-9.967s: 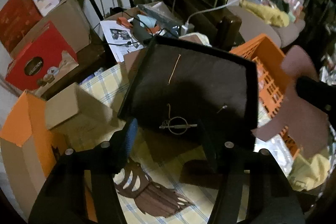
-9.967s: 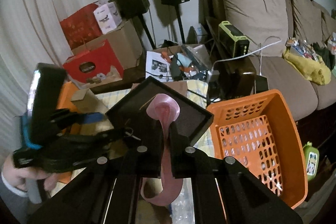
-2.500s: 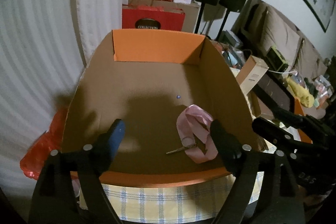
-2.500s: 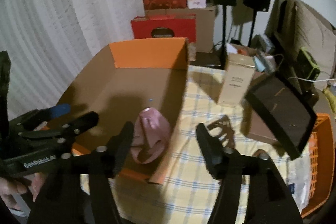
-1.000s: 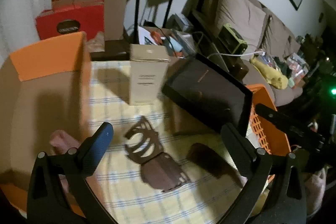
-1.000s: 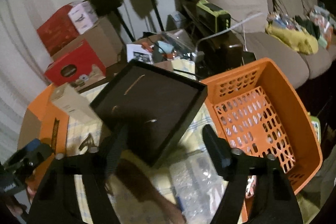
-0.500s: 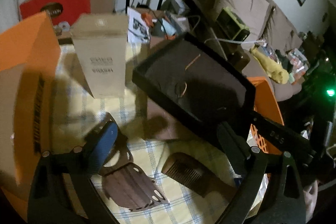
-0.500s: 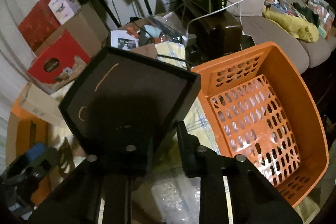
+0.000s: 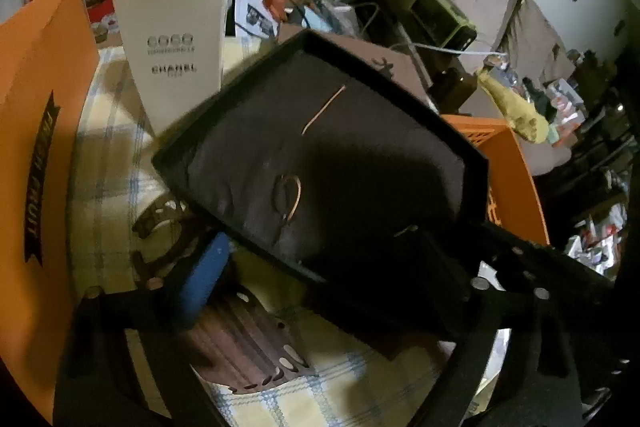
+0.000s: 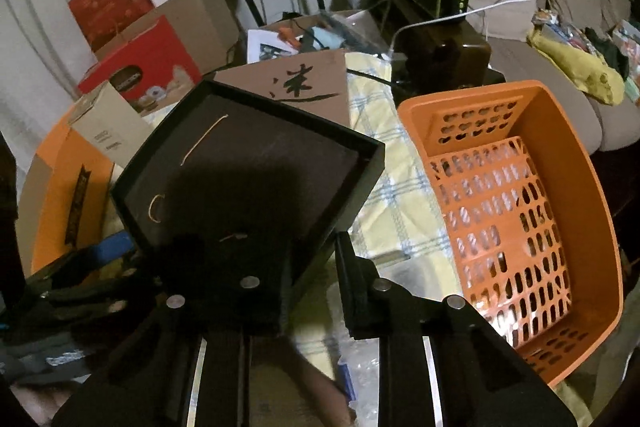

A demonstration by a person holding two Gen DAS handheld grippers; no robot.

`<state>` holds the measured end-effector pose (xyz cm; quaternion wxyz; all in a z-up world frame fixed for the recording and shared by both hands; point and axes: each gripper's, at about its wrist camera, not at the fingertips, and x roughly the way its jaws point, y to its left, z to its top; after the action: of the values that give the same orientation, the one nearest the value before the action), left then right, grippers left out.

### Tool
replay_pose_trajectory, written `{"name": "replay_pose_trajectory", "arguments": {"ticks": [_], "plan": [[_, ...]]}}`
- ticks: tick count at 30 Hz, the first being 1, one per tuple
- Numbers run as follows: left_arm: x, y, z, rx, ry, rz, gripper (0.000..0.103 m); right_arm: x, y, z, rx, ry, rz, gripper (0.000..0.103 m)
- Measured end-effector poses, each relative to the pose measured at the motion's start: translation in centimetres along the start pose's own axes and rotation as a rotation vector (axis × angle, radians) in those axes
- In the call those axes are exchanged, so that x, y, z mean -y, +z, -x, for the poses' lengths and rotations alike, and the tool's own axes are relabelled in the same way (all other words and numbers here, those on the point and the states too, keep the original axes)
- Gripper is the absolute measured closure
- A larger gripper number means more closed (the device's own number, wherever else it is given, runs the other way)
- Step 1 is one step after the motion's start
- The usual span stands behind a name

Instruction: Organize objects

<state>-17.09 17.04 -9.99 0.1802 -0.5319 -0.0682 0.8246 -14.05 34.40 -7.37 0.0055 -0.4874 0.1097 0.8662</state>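
Black and shallow, the tray [image 10: 256, 163] fills the middle of the right wrist view, tilted, one corner reaching down to the right gripper [image 10: 316, 291]. Its jaws are nearly pressed together and pinch the tray's near wall: one finger lies dark inside the tray, the other stands just outside its edge at lower centre.

In the left wrist view the same tray [image 9: 320, 155] spans the centre. The left gripper [image 9: 320, 267] has its jaws spread and closing, with the tray's lower edge between them; the blue-padded finger [image 9: 204, 275] sits at lower left just beneath that edge, and I cannot tell whether it touches. The other finger is lost in shadow at lower right.

Edges crowd in. An orange cardboard box [image 9: 36, 147] walls the left of the frame, a pale upright carton [image 9: 172, 39] stands at upper left just behind the tray, and an orange perforated basket [image 10: 520, 211] fills the right side, near the tray's right corner. Between tray and basket runs a strip of bare checked cloth on the tabletop [image 10: 400, 187].

Counted: one tray, holding one thin straight strand [image 10: 204, 141] and one small ring [image 9: 288, 195]; one brown wooden cutout [image 9: 248, 347] below the tray; one basket; one carton.
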Motion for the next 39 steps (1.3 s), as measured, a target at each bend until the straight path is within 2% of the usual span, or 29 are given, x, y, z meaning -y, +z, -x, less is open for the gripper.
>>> {"name": "replay_pose_trajectory", "arguments": {"ticks": [1,5,8,10,16,20,23,25,26,28,34,37,39], "plan": [[-0.1,-0.1,-0.2,-0.006,0.006,0.001,0.031,0.0,0.0,0.0,0.001,0.002,-0.002,0.083],[-0.6,-0.4,-0.2,0.004,-0.02,0.002,0.045,0.2,-0.2,0.0,-0.004,0.018,-0.024,0.082],[0.0,-0.4,0.3,0.03,0.005,-0.034,0.057,0.0,-0.3,0.1,-0.001,0.016,-0.018,0.081],[0.5,-0.6,0.7,0.04,0.029,-0.061,0.061,-0.2,-0.3,0.3,0.002,0.016,-0.012,0.081],[0.8,-1.2,1.9,0.052,0.007,-0.071,0.071,-0.9,-1.1,1.2,0.007,0.01,0.012,0.085],[0.9,-1.2,2.4,0.041,0.007,-0.07,0.073,-1.8,-1.7,2.2,0.0,0.053,0.042,0.085],[0.2,-1.0,2.2,0.02,-0.01,-0.032,0.066,-1.1,-1.4,3.4,0.024,0.026,0.033,0.085],[-0.5,-0.8,1.8,0.002,-0.019,0.015,0.057,0.1,-0.4,4.2,0.059,0.005,0.005,0.081],[-0.8,-0.8,1.6,-0.003,-0.027,0.031,0.054,0.5,0.1,4.4,0.071,0.001,-0.006,0.074],[-1.2,-0.8,1.1,-0.016,-0.041,0.052,0.054,1.2,1.4,4.4,0.088,-0.005,-0.011,0.07],[-1.6,-1.0,0.2,-0.038,-0.098,0.068,0.053,1.5,5.6,1.5,0.072,-0.041,0.067,0.07],[-1.9,-0.9,0.1,-0.03,-0.103,0.084,0.053,1.2,6.7,-0.6,0.034,0.021,0.121,0.071],[-1.7,-0.8,0.0,-0.025,-0.101,0.083,0.053,0.7,6.9,-1.5,0.01,0.029,0.154,0.071]]}}
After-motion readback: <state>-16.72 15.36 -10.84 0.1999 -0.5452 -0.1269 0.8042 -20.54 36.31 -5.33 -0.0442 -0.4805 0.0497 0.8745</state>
